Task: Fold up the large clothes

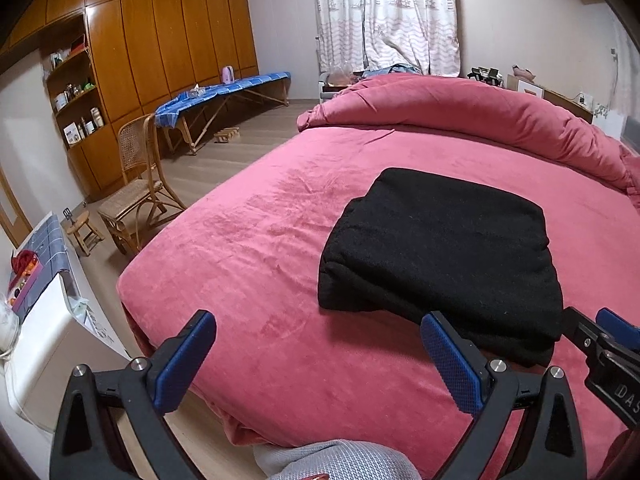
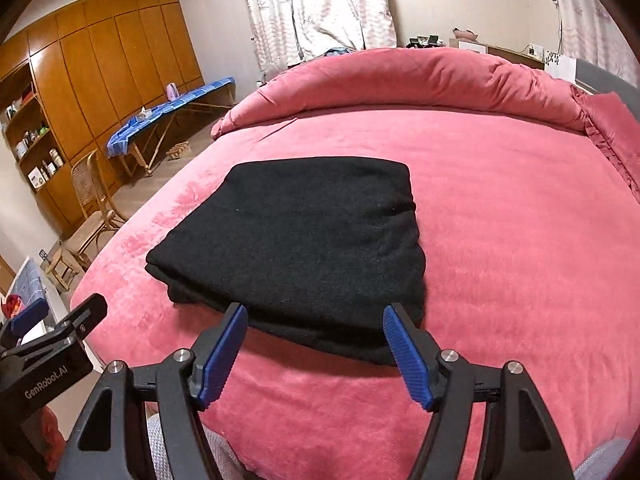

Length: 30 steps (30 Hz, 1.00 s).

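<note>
A black garment lies folded into a thick rectangle on the pink bed; it also shows in the right wrist view. My left gripper is open and empty, just short of the garment's near left edge. My right gripper is open and empty at the garment's near edge, its fingertips level with the fold. The right gripper also shows at the right edge of the left wrist view. The left gripper shows at the left edge of the right wrist view.
A rolled pink duvet lies across the far side of the bed. A rattan chair and a small stool stand on the floor to the left. A white appliance stands near the bed's left corner. A wooden wardrobe lines the far wall.
</note>
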Each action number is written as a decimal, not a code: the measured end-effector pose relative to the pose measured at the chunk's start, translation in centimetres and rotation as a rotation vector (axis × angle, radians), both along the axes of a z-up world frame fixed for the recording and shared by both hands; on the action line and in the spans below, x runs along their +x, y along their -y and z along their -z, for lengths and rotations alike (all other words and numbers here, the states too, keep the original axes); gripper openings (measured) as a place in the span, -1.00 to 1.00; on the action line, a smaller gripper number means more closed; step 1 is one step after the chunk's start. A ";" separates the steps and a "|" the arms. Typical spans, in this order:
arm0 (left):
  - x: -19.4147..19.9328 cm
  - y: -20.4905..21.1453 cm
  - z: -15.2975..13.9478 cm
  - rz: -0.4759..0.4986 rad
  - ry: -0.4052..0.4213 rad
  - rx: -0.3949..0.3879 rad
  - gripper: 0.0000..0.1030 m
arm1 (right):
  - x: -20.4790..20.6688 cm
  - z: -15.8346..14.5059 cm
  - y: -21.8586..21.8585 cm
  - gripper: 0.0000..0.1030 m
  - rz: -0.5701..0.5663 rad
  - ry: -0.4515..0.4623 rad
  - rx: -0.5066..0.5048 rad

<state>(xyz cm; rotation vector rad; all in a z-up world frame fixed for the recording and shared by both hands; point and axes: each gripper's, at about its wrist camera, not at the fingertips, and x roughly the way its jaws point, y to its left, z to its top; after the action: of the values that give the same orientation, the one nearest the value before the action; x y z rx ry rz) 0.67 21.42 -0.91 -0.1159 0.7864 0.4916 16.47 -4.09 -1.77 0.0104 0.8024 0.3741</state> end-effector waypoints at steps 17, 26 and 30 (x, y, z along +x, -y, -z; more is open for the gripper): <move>0.2 0.3 0.2 0.022 0.002 -0.028 1.00 | 0.1 -0.6 -0.5 0.39 0.005 0.008 -0.010; 0.1 0.5 0.3 0.026 0.001 -0.019 1.00 | 0.1 -0.2 -0.9 0.39 -0.002 -0.004 -0.010; 0.1 0.3 0.3 0.024 0.000 -0.021 1.00 | 0.0 -0.3 -1.0 0.39 -0.004 -0.001 -0.010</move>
<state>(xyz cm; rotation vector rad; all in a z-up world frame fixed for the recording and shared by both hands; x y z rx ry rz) 0.81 21.07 -1.18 -0.1258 0.7921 0.4605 16.50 -3.11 -1.51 -0.0003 0.8058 0.3740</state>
